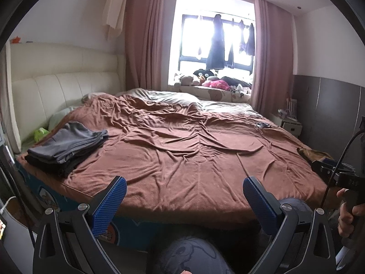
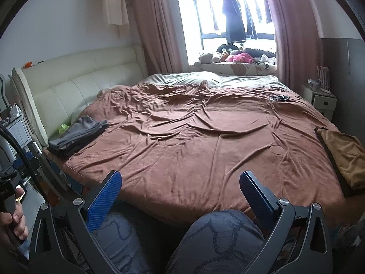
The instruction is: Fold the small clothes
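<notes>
Clothes, grey and dark, lay folded in a neat stack [image 1: 66, 146] at the left edge of the bed, near the cream padded headboard [image 1: 61, 86]; a bright green scrap [image 1: 40, 133] showed just behind them. From the right wrist view the same stack [image 2: 78, 135] sat well apart from a tan-and-dark garment [image 2: 344, 157] that lay at the bed's right edge. A wrinkled brown blanket [image 1: 182, 150] covered the mattress, with a small dark object [image 1: 262, 125] resting on it toward the far right. The left gripper [image 1: 184, 202] hung over the near edge of the bed with its blue-padded jaws spread wide and nothing between them. The right gripper [image 2: 180, 196] stood the same way, jaws apart and empty, above the person's patterned knees [image 2: 219, 237]. Plush toys [image 1: 205, 80] crowded the window ledge, dark garments [image 1: 216, 43] hung in the window, and pink curtains [image 1: 146, 38] framed it.
</notes>
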A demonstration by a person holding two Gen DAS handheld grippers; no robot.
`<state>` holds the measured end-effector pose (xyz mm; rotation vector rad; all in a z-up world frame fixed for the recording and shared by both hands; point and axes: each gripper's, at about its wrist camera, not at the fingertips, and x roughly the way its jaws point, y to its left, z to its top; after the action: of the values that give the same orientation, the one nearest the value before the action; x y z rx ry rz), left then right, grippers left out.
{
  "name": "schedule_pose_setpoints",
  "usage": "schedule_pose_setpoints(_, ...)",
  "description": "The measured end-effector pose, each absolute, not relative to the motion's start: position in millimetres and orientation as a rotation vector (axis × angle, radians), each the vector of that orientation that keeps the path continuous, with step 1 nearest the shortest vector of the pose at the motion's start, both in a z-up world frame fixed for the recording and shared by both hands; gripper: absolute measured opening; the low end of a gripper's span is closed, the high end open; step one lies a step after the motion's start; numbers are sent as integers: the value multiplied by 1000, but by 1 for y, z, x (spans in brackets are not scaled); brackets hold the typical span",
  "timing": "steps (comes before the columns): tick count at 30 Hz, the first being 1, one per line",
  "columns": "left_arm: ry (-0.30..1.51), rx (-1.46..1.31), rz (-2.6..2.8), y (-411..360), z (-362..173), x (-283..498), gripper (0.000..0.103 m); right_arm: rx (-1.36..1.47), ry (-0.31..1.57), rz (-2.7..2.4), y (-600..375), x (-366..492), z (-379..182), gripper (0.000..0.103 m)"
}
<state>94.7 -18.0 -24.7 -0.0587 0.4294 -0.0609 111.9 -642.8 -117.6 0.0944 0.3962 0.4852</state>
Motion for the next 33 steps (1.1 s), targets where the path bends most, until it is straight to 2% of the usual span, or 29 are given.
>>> schedule_pose_setpoints(33,447,-93,-34,-4,-36,89,103,70,406,461,-644,108,-118,103)
